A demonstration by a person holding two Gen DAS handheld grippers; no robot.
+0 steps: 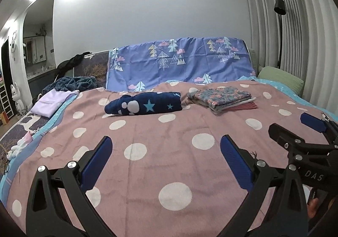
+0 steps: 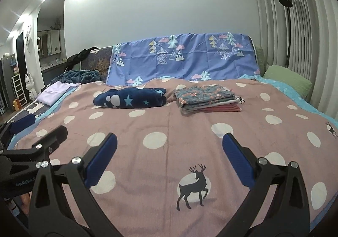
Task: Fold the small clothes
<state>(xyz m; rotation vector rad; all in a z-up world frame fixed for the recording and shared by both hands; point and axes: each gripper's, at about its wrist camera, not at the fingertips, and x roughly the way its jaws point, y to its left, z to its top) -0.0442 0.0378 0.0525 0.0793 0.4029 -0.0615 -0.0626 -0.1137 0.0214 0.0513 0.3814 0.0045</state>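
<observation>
Both claws, left claw and right claw, hang wide open and empty over the dotted bedspread. Beyond them, a folded stack sits just right of the navy star blanket, seemingly set aside as finished.

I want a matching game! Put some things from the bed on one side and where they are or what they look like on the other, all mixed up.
Things:
1. navy star blanket
2. stack of folded clothes
3. green pillow
4. lilac cloth

Descriptions:
A. at the far right edge of the bed, by the curtains
B. a neat pile, floral piece on top
C. at the far left edge of the bed
D. a dark bundle just left of the pile

Pairs: 1-D, 2-B, 3-A, 4-C
</observation>
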